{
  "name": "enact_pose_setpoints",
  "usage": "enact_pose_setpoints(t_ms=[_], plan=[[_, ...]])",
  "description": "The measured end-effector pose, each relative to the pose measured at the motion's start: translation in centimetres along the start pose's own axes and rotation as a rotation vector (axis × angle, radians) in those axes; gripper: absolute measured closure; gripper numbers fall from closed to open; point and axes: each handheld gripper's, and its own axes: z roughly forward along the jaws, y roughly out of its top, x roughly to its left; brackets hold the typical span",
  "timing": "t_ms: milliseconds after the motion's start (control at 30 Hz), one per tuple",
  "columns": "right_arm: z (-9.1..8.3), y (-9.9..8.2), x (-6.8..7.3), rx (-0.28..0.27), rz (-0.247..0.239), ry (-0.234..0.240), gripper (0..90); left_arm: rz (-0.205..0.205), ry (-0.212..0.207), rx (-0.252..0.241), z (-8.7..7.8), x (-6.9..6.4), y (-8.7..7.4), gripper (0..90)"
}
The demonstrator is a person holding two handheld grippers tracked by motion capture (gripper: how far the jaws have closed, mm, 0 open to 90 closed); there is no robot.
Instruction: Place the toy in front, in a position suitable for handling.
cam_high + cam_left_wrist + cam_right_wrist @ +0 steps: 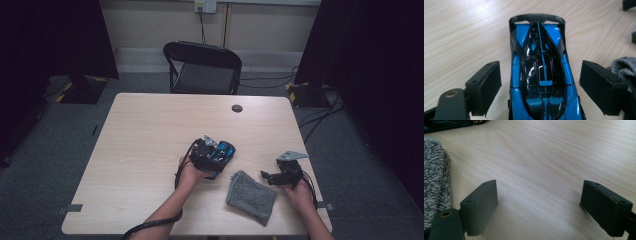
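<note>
A blue and black toy car (541, 75) lies on the wooden table (150, 135), its rear wing pointing away from the camera in the left gripper view. My left gripper (540, 65) straddles it with a narrow gap on each side, so the pads do not press on it. In the high view the left gripper (212, 156) and the car (225, 149) sit near the table's middle. A grey knitted cloth (251, 196) lies to their right. My right gripper (267, 176) rests beyond the cloth, jaws wide over bare wood (539, 183), with the cloth (434, 177) at its left.
A black folding chair (202, 67) stands behind the far edge of the table. A round cable hole (237, 108) sits near the far edge. Dark curtains hang at both sides, and cables lie on the floor at the right.
</note>
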Motion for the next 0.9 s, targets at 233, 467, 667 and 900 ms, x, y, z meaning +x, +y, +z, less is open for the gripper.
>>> enact_pose_setpoints(t_ms=[233, 467, 667, 900], plan=[[0.0, 0.0, 0.0, 0.0, 0.0, 0.0, 13.7, -0.021, 0.001, 0.027, 1.2, -0.3, -0.2, 15.7], [0.0, 0.0, 0.0, 0.0, 0.0, 0.0, 13.7, -0.022, 0.029, 0.039, 1.9, -0.5, -0.4, 17.7], [0.0, 0.0, 0.0, 0.0, 0.0, 0.0, 13.7, 0.012, 0.063, 0.051, 2.0, -0.9, -0.4, 20.7], [0.0, 0.0, 0.0, 0.0, 0.0, 0.0, 13.7, -0.002, 0.078, 0.066, 1.9, -1.4, -0.2, 26.0]])
